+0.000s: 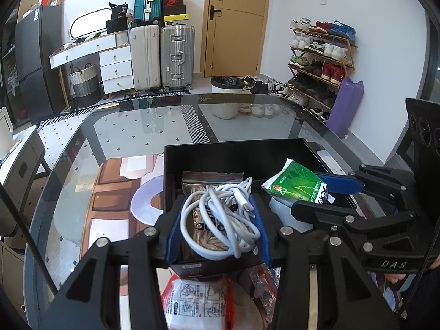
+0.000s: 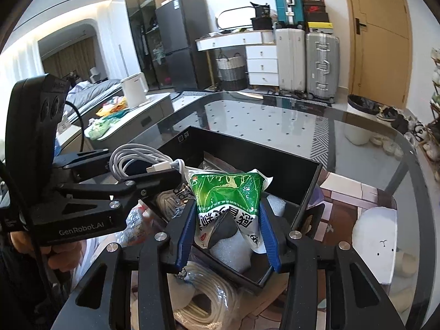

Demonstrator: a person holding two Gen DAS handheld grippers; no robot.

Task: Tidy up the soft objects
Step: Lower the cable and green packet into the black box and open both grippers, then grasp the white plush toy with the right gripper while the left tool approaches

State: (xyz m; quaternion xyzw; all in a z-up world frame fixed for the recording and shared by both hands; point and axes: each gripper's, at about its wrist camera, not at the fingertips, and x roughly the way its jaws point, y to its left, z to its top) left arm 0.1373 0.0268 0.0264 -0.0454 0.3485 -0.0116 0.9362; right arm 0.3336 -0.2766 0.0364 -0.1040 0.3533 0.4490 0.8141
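My left gripper [image 1: 218, 225] is clamping the white cable coil [image 1: 225, 220] over the black box [image 1: 236, 154], where a zip bag is already lying. My right gripper [image 2: 227, 228] is squeezing the green packet [image 2: 228, 192] above its right compartment. Rope and packets are waiting outside. I'm reading "DAS" and "GenRobot.AI".

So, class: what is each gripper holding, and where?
Left gripper clamps the coiled white cable across its bundle; right gripper pinches the green packet at its lower end.
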